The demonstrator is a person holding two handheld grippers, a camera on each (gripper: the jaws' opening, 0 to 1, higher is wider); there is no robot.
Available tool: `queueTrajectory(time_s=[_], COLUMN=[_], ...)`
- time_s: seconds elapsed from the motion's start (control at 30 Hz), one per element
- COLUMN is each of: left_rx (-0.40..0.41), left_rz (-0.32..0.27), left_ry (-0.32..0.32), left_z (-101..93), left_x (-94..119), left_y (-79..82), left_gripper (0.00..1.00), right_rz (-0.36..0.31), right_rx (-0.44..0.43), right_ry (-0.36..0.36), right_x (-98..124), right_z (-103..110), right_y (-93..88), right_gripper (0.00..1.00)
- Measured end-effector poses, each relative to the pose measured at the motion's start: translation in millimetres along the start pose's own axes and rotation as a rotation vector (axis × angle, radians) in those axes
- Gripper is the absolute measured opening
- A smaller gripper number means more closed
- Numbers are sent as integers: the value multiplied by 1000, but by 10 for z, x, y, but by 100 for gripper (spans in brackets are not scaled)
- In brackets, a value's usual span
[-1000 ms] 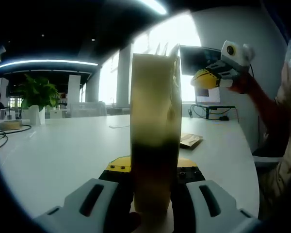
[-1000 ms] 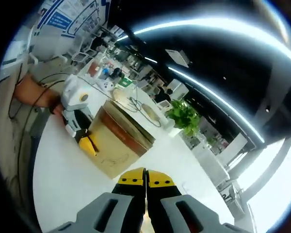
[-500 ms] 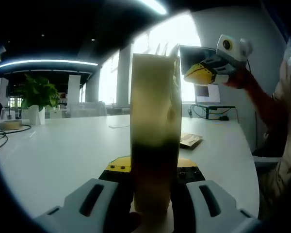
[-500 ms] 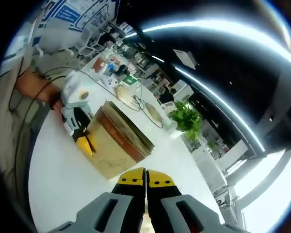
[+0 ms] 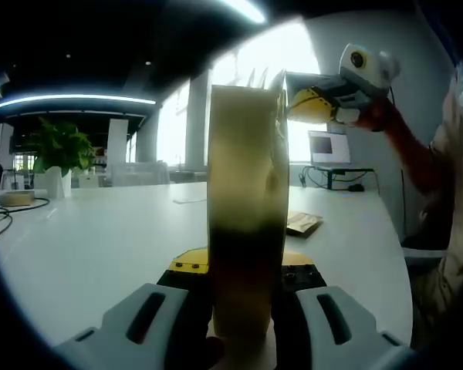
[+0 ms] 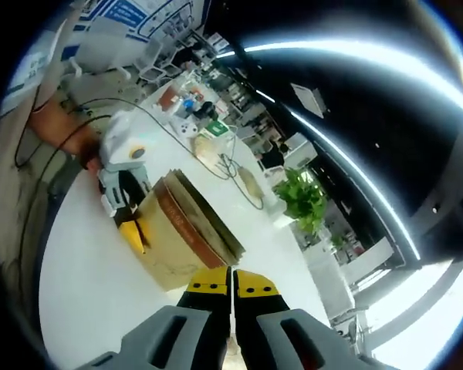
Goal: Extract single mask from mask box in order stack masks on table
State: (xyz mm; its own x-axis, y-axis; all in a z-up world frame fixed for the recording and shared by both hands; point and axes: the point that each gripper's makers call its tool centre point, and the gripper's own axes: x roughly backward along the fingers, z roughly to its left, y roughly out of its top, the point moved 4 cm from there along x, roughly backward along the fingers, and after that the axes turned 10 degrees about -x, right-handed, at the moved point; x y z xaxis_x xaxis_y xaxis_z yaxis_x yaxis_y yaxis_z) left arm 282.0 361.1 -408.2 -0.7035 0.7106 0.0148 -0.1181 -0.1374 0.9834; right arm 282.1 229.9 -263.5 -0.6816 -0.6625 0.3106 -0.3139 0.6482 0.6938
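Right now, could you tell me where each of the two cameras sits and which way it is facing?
Left gripper view: rides the left gripper, low over the white table, looking along the mask box it clamps; the right gripper and a forearm show beyond.
Right gripper view: rides the shut right gripper, looking down at the box, left gripper and a hand.
Shared: box, table, plant.

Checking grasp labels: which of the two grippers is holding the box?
The left gripper: its jaws clamp the box. The right gripper hangs shut above the box, holding nothing visible.
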Motion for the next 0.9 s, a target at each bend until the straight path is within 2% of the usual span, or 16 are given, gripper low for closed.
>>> queueTrajectory(time_s=[0.33,0.9], left_rx=[1,2], left_rz=[0,0], left_ry=[0,-1], left_z=[0,2], left_x=[1,-2], left_y=[0,1], left_gripper=[19,19], right_rz=[3,51], right_rx=[49,115], right_ry=[33,85], right_x=[-79,-223], right_z=[31,81], right_y=[89,67], right_gripper=[0,0])
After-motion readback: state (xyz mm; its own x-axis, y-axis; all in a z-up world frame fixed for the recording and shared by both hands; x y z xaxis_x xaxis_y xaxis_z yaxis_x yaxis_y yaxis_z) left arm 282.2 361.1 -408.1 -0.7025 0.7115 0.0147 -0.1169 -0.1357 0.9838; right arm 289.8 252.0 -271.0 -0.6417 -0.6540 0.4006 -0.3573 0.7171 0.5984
